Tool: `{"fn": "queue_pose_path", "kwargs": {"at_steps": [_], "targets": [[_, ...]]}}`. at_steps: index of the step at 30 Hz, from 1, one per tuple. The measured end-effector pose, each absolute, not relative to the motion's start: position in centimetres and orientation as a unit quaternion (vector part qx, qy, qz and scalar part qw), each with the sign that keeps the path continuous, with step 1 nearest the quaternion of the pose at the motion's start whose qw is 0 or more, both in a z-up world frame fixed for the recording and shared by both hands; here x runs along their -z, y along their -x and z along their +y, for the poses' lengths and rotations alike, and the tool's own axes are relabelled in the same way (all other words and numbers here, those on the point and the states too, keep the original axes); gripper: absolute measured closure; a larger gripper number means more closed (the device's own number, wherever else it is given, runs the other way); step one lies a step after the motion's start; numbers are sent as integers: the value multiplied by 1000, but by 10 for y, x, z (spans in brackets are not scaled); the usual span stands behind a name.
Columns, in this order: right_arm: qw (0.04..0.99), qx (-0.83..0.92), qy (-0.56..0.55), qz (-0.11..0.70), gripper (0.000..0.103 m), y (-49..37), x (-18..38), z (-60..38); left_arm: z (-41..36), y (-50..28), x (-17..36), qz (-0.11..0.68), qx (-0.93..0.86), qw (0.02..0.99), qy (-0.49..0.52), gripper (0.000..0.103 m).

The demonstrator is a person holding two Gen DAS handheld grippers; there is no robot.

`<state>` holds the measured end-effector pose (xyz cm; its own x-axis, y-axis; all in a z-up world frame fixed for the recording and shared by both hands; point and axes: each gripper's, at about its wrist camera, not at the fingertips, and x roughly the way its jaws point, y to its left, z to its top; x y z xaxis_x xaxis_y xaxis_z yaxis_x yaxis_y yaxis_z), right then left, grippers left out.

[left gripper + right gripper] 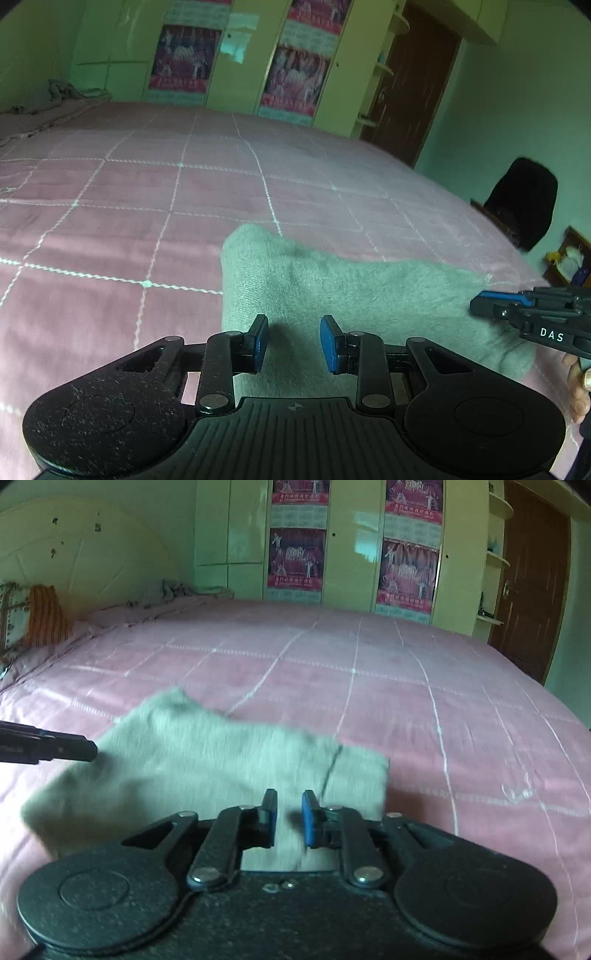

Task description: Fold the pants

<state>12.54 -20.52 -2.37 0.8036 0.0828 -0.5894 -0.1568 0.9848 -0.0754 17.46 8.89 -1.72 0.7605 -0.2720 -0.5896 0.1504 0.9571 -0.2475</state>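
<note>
Both claws sit narrowed over the folded grey pants [369, 291] on my pink bed [110, 221]: left claw [294, 341] and right claw [289, 819] grip nothing I can see.

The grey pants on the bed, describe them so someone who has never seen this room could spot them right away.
Start at the big bed with the pink checked cover, in front of the wardrobe with posters. On the cover's near part lies a compact folded bundle, the grey pants. It is the only plain grey fuzzy fabric there, apart from crumpled cloth at the far headboard.
</note>
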Motion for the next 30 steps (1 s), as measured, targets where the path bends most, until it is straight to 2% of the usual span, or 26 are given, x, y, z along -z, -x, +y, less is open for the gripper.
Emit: {"fn": "queue_pose_path", "kwargs": {"at_steps": [3,4,7,9,13,15,16,19,24,27,30], "targets": [[937,-59,79,334,94,-148,35,-204,82,-195,38,376,119,915,80,73],[926,-50,87,365,94,-158,47,-206,80,-195,36,377,119,916,71,73],[922,-54,71,376,96,-163,44,-213,81,-194,11,348,125,926,73,72],[933,-60,59,350,87,-163,24,-212,77,-208,2,339,128,929,69,72],[937,-70,35,339,87,-193,8,-207,60,-242,0,344,132,928,56,72],[933,-75,26,350,84,-210,11,-205,47,-258,14,376,129,917,36,72],[926,-77,28,367,84,-218,18,-203,39,-265,26,403,132,905,16,72],[896,-43,78,434,84,-236,55,-203,32,-265,28,400,130,907,1,71],[917,-62,60,389,78,-224,30,-199,26,-257,11,354,163,920,25,71],[918,-90,51,382,76,-227,27,-190,8,-270,31,401,161,902,-7,69],[890,-72,67,445,75,-245,57,-185,14,-275,34,408,163,898,19,69]]}}
